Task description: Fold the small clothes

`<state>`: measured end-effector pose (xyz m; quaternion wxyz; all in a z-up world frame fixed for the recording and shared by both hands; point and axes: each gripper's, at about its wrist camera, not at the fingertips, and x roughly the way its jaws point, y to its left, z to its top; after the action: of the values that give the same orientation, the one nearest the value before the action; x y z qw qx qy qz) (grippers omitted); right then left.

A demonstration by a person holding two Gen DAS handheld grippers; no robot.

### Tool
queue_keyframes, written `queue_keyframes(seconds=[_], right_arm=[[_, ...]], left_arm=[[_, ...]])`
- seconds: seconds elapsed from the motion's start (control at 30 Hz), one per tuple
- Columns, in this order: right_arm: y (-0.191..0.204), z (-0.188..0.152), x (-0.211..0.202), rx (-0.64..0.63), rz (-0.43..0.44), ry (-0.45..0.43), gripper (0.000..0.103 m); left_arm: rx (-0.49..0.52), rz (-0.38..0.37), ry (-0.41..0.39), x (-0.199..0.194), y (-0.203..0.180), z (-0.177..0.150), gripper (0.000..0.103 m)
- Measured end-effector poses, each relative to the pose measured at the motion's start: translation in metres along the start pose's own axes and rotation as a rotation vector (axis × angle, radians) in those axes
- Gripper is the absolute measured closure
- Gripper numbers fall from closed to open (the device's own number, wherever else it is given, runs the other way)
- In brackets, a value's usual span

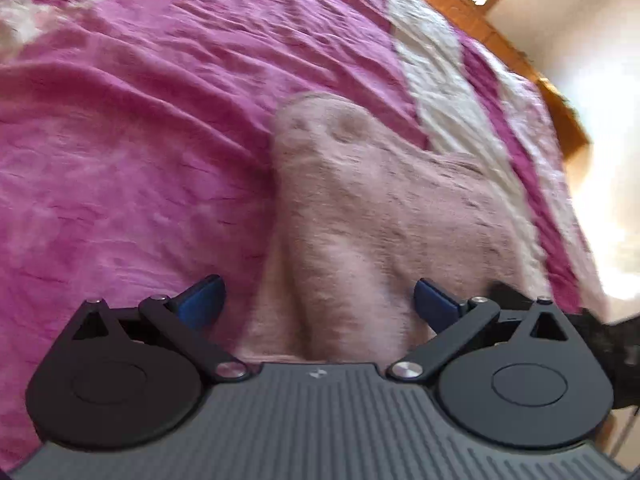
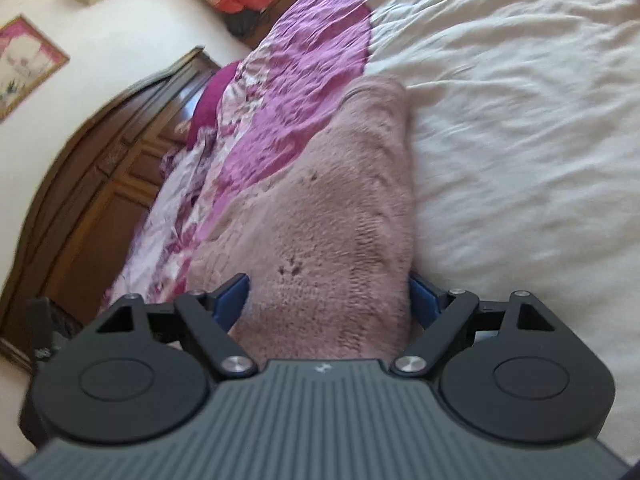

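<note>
- The left gripper (image 1: pixel 318 304) has its blue fingers (image 1: pixel 202 300) spread wide apart; nothing is clamped between them.
- A fuzzy dusty-pink garment (image 1: pixel 360 220) lies straight ahead of it on the bed, reaching back between the fingers.
- The magenta and cream bedspread (image 1: pixel 140 140) stretches away on both sides.
- The right gripper (image 2: pixel 328 300) is likewise spread, with the pink garment (image 2: pixel 332 220) filling the gap between its fingers.
- A wooden headboard (image 2: pixel 100 184) stands off to its left.
</note>
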<state>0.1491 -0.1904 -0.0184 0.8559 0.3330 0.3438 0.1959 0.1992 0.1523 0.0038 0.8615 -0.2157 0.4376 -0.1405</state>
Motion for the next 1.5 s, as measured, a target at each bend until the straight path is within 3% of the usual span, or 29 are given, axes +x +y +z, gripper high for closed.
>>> queue_keyframes(seconds=[0.03,0.07,0.17,0.27,0.33,0.57,0.9,1.1,1.2,1.5], right_arm=[[0.003,0.000,0.003,-0.014,-0.007,0.007,0.024],[0.005,0.001,0.005,-0.016,-0.014,0.010,0.032],[0.005,0.006,0.001,0.021,-0.006,0.010,0.048],[0.011,0.010,-0.011,0.038,0.010,-0.001,0.052],[0.018,0.013,-0.022,0.060,0.032,-0.005,0.053],[0.034,0.015,-0.076,0.090,0.057,0.011,0.053],[0.021,-0.013,-0.175,0.088,-0.041,0.045,0.053],[-0.010,-0.044,-0.193,0.102,-0.142,0.074,0.050],[-0.020,-0.059,-0.185,0.063,-0.215,0.091,0.045],[-0.016,-0.076,-0.216,-0.015,-0.241,0.029,0.043]], left_arm=[[-0.004,-0.008,-0.004,0.002,-0.002,-0.002,0.007],[0.003,-0.022,-0.004,0.004,-0.005,-0.003,0.022],[-0.029,-0.066,0.001,0.007,-0.009,-0.004,0.041],[-0.055,-0.088,-0.013,-0.002,-0.013,-0.004,0.055],[-0.080,-0.120,-0.019,-0.011,-0.015,-0.003,0.057],[-0.114,-0.185,0.014,-0.050,-0.047,-0.024,0.058],[-0.035,-0.211,0.127,-0.076,-0.114,-0.102,0.058],[0.077,-0.107,0.200,-0.067,-0.129,-0.149,0.054],[0.138,0.008,0.192,-0.065,-0.131,-0.163,0.037],[0.180,0.073,0.140,-0.095,-0.127,-0.167,0.028]])
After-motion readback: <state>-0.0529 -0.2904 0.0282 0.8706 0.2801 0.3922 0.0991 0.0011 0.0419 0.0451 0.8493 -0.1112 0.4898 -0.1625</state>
